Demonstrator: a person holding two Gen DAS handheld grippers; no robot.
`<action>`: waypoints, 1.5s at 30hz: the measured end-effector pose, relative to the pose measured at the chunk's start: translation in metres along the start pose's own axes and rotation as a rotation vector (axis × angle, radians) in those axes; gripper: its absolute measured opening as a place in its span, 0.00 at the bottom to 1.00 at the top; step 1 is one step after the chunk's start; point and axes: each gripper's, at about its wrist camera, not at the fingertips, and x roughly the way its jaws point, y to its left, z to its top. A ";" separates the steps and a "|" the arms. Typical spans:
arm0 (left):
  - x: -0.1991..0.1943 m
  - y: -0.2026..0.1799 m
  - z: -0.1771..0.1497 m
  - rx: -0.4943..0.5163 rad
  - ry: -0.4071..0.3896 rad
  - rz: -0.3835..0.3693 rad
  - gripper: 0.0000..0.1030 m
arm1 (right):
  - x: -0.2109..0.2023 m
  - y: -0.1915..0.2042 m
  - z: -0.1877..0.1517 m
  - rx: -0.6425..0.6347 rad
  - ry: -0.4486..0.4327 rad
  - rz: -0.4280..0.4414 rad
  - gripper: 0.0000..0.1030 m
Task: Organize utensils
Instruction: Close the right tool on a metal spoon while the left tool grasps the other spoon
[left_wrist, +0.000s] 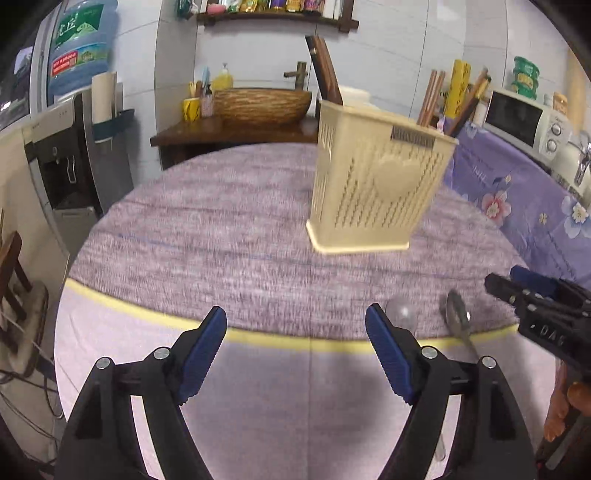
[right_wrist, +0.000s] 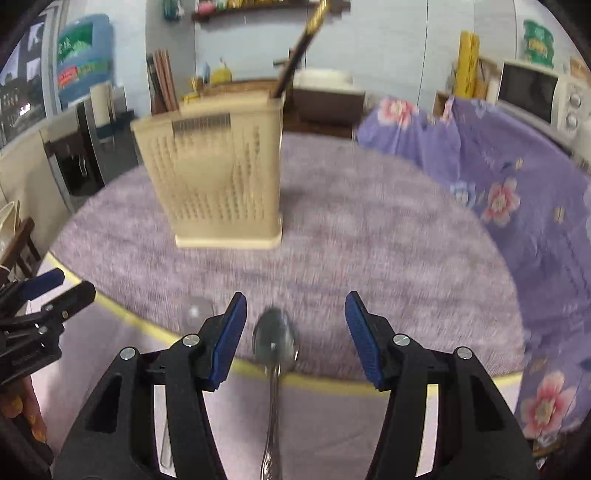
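The spoon (right_wrist: 275, 338) lies at the surface's near edge, handle toward the camera, bowl toward the beige holder (right_wrist: 218, 177), directly between the right gripper's (right_wrist: 295, 332) spread fingers (left gripper (left_wrist: 295, 343) also agape, farther off).

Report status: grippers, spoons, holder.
Left gripper open, empty. Right gripper open, straddling the near spoon, not gripping. Second spoon lies beside it. Cream utensil holder upright ahead, path clear.
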 end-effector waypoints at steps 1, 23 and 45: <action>0.001 0.000 -0.004 0.000 0.008 -0.003 0.75 | 0.005 0.002 -0.005 0.002 0.027 0.004 0.54; 0.001 -0.010 -0.020 0.006 0.030 -0.028 0.76 | 0.060 0.015 -0.016 0.017 0.168 -0.001 0.50; 0.061 -0.093 -0.007 0.170 0.179 -0.063 0.69 | -0.029 -0.027 0.001 0.122 -0.053 0.030 0.37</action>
